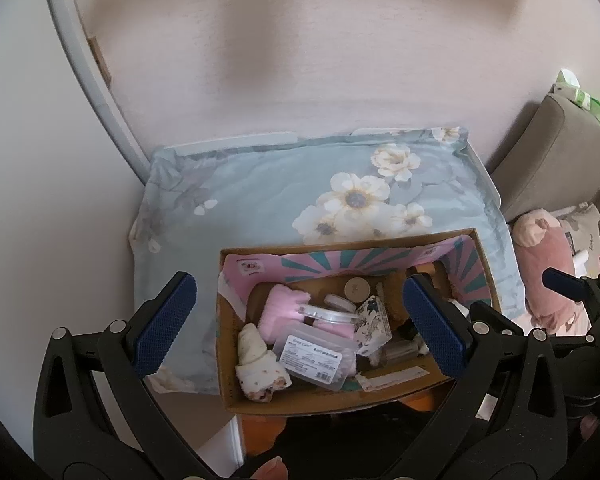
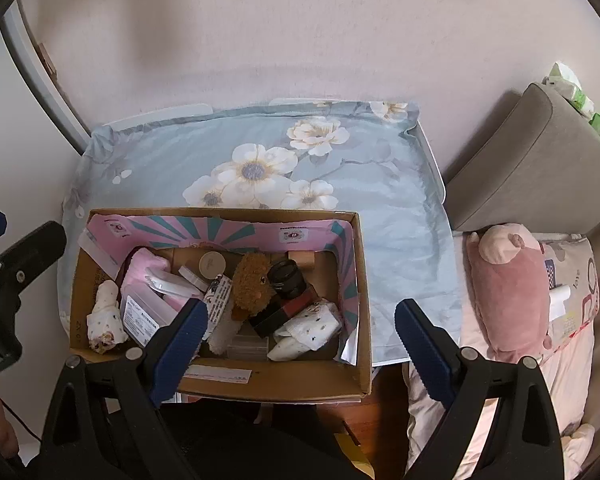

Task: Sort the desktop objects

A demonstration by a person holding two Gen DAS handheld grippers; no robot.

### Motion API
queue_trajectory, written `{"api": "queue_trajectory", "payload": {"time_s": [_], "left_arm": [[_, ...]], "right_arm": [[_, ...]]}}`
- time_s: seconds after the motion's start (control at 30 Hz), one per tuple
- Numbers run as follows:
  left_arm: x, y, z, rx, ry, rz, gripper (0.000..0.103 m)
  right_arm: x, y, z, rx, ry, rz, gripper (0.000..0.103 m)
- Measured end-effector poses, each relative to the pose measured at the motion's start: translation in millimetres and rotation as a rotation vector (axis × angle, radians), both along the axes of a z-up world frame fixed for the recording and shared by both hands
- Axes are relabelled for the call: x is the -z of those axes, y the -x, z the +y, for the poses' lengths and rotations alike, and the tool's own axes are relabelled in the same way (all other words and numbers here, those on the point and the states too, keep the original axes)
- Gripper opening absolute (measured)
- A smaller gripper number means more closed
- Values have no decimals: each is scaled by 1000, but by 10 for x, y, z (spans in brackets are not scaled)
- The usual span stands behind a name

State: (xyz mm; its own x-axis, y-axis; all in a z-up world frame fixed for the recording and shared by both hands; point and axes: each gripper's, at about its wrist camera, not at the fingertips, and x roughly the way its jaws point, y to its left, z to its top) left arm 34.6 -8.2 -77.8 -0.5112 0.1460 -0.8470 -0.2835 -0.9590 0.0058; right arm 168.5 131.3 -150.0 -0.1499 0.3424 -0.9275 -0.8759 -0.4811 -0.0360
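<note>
Left gripper [image 1: 300, 328] and right gripper [image 2: 300, 344] held wide, empty, above brown cardboard box [image 2: 364, 300] on floral-clothed surface [image 2: 400, 208]. Clear plastic case [image 1: 316, 356], fuzzy brown toy [image 2: 252, 284] seen inside. Topmost item best lifted first, neighbours undisturbed.
</note>
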Motion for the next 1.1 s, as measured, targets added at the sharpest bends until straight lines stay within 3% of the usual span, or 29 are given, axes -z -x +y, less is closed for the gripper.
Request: {"api": "queue_trajectory", "payload": {"time_s": [1.1], "left_arm": [[9,45,-79,-29,-9,0,103]], "right_arm": [[-51,26,24,-6,-23,14,94]]}}
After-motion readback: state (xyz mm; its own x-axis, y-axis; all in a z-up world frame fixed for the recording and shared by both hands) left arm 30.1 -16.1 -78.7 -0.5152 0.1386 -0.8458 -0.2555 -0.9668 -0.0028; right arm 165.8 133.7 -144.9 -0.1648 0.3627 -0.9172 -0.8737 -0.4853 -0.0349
